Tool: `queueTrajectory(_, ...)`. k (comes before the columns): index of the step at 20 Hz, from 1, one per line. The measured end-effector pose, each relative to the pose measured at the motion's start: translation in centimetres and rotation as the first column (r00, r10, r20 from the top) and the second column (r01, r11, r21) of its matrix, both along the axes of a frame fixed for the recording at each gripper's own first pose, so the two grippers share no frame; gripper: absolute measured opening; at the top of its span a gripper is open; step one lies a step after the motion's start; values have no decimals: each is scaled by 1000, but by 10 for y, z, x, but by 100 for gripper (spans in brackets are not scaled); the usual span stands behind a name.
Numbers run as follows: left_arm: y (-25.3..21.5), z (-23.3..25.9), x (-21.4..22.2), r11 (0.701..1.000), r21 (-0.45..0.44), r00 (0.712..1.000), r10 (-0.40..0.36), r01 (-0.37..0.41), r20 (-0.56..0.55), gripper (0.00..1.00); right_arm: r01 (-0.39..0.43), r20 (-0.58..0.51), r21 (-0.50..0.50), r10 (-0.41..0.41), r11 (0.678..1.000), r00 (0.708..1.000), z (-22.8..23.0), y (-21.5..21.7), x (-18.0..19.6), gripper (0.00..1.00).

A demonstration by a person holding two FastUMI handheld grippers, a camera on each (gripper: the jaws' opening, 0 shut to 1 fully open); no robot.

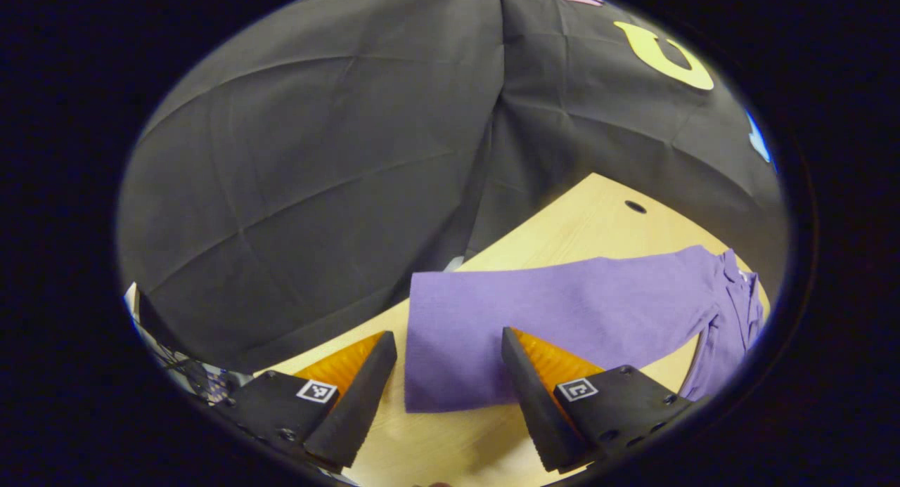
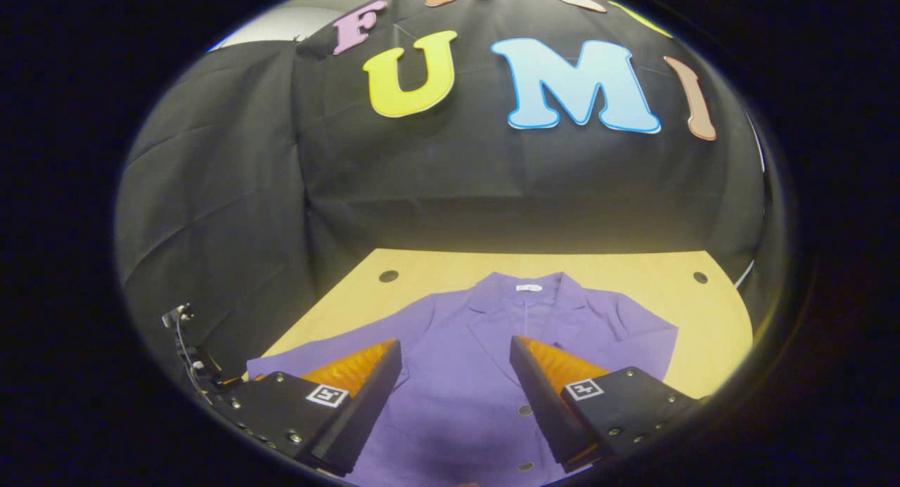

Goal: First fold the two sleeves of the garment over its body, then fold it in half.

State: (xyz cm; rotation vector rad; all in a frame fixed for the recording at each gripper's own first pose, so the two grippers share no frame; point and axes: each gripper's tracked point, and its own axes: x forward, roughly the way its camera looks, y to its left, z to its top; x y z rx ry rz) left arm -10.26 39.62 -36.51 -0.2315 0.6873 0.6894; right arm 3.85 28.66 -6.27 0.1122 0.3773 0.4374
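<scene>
A purple buttoned jacket (image 2: 457, 388) lies flat on the wooden table (image 2: 633, 276), collar toward the back wall, both sleeves spread out sideways. In the left gripper view one sleeve (image 1: 562, 311) stretches across the table, its cuff end (image 1: 443, 346) nearest me. My left gripper (image 1: 448, 385) hangs open above that cuff end, nothing between its fingers. My right gripper (image 2: 455, 392) stands open over the jacket's front, near the button line, and holds nothing.
The table (image 1: 605, 213) has round holes near its back corners (image 2: 388, 276) (image 2: 699, 277). Black cloth walls close in behind and to the left. Cables and a small stand (image 2: 186, 339) sit off the table's left edge.
</scene>
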Motion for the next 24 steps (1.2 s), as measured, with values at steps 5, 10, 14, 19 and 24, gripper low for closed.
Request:
queueTrajectory(5,-4,2,2,1000,16,1000,-26,26,-10,94,-44,-4,-30,44,999,999,-6,11,-17,96)
queueTrajectory(10,-16,-1,18,998,2,998,-58,58,3,57,-56,-14,-9,56,998,998,-5,7,-23,96)
queueTrajectory(14,-25,-9,31,997,-3,997,-78,78,4,26,-23,-20,-1,23,1000,1000,-7,-16,-26,96)
queueTrajectory(19,-36,0,41,995,-74,997,-63,67,51,7,32,-33,11,-31,999,999,-15,-55,-24,96)
queueTrajectory(24,-74,51,61,983,-165,981,-49,80,186,7,68,-41,29,-67,997,997,-17,-84,-22,96)
